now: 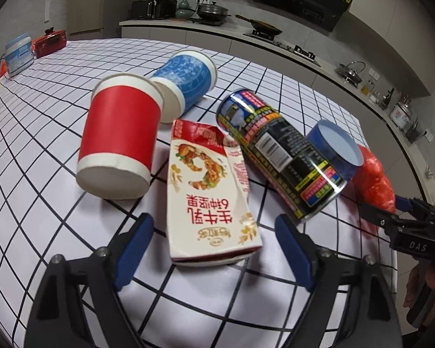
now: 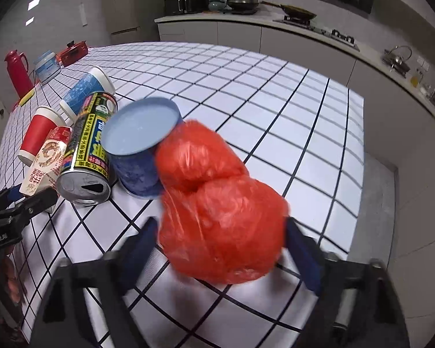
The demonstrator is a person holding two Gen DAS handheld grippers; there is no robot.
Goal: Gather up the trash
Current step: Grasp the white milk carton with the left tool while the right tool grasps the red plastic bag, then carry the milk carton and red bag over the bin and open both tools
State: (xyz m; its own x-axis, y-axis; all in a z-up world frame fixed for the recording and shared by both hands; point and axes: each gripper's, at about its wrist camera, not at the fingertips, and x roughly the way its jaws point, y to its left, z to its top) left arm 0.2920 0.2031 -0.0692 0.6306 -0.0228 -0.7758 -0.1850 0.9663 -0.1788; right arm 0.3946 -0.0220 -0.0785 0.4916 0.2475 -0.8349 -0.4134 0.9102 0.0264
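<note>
— Red plastic bag sat bunched between the right gripper fingers; whether they pinched it could not be told.

— And the left gripper?

— Spread wide, gripping nothing. The milk carton lay flat just ahead between its fingers, the black can ahead-right, the red cup ahead-left, both toppled on the checked table.

"生牛乳" and the digit "6" are printed, upside down, on the flattened white-and-red milk carton. "DAS" is read on the black gripper body right of the carton.
</note>
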